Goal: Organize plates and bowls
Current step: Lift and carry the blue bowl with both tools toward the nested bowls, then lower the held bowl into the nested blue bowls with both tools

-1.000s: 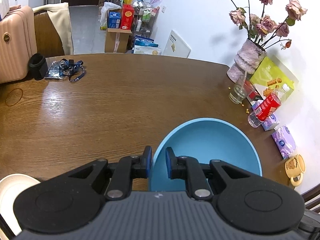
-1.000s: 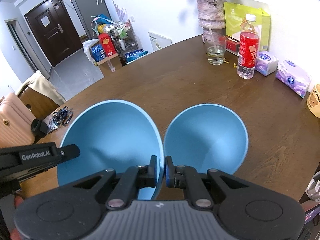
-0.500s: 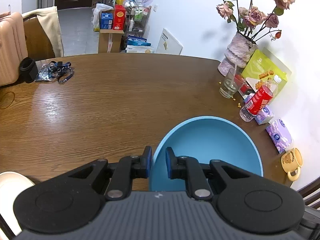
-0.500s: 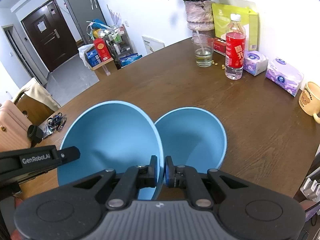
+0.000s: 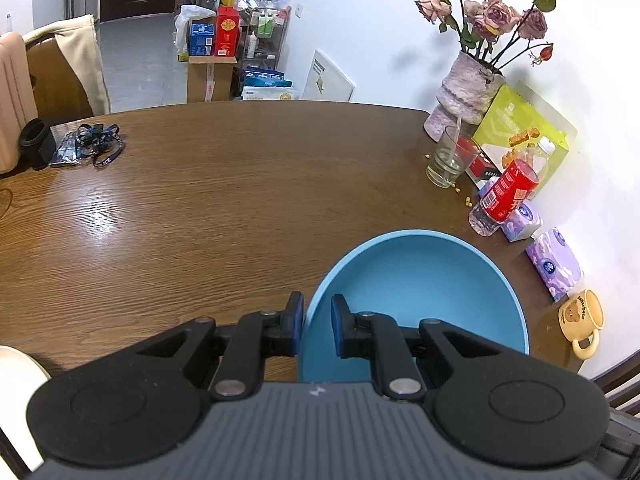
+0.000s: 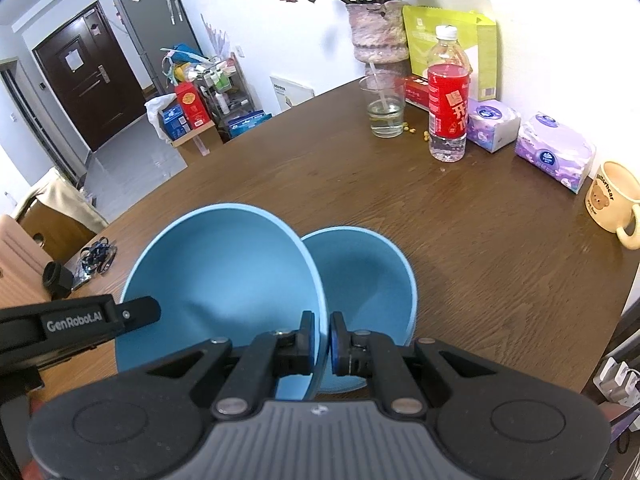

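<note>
My left gripper (image 5: 317,328) is shut on the near rim of a light blue bowl (image 5: 420,292), one finger inside and one outside. My right gripper (image 6: 321,340) is shut on the right rim of a second blue bowl (image 6: 224,280), held above the brown wooden table (image 6: 480,240). In the right wrist view the first blue bowl (image 6: 368,280) sits lower, partly under the held bowl's right edge. The left gripper's black arm (image 6: 80,320) shows at the left. A cream plate (image 5: 16,400) peeks in at the left wrist view's lower left.
Along the wall side stand a glass of water (image 6: 382,106), a red-labelled bottle (image 6: 448,96), tissue packs (image 6: 554,152), a bear mug (image 6: 612,200), a vase of dried roses (image 6: 376,32) and a green box (image 6: 452,40). A lanyard (image 5: 96,144) lies at the far left.
In the right wrist view the held bowl has closed over the other bowl, from side by side to overlapping its left edge. Both grips are unchanged.
</note>
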`<state>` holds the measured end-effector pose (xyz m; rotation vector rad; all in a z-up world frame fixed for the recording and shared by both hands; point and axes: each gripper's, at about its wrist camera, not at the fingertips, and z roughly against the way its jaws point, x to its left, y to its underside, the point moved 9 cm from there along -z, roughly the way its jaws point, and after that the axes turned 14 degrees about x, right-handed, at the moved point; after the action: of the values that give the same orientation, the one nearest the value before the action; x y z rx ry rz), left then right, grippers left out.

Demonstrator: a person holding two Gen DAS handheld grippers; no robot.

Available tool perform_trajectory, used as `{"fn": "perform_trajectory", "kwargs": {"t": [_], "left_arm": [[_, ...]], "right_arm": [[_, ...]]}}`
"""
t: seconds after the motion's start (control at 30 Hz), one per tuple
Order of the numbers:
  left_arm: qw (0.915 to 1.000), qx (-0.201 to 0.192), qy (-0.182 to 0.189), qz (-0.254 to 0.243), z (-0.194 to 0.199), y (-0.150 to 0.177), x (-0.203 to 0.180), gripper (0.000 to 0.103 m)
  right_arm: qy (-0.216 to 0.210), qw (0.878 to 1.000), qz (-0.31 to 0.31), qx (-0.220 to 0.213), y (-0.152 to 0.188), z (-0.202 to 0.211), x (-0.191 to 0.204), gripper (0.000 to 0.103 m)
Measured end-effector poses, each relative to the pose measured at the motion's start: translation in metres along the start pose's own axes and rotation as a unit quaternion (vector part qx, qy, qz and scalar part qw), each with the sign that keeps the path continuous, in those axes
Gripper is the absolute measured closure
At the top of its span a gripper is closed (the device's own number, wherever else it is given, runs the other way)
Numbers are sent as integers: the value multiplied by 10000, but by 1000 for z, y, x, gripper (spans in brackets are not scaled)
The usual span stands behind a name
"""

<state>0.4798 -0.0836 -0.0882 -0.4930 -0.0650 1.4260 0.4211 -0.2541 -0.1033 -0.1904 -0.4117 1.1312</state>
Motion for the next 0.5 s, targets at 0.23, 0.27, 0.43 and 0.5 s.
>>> {"fn": "perform_trajectory", "kwargs": {"t": [0.23, 0.27, 0.43, 0.5], "left_arm": [[10000, 61, -17, -74, -12, -5, -13, 88], [9999, 73, -22, -82, -14, -6, -14, 88], [9999, 119, -48, -115, -23, -11, -20, 88], [9998, 134, -53, -126, -27, -12, -22, 88]], "right_arm": [[14, 10000, -59, -6, -9, -5, -13, 96], [21, 10000, -59, -8, -10, -6, -15, 96], [76, 10000, -47, 5, -16, -12, -20, 96], [95, 9999, -49, 5, -19, -15, -22, 96]]}}
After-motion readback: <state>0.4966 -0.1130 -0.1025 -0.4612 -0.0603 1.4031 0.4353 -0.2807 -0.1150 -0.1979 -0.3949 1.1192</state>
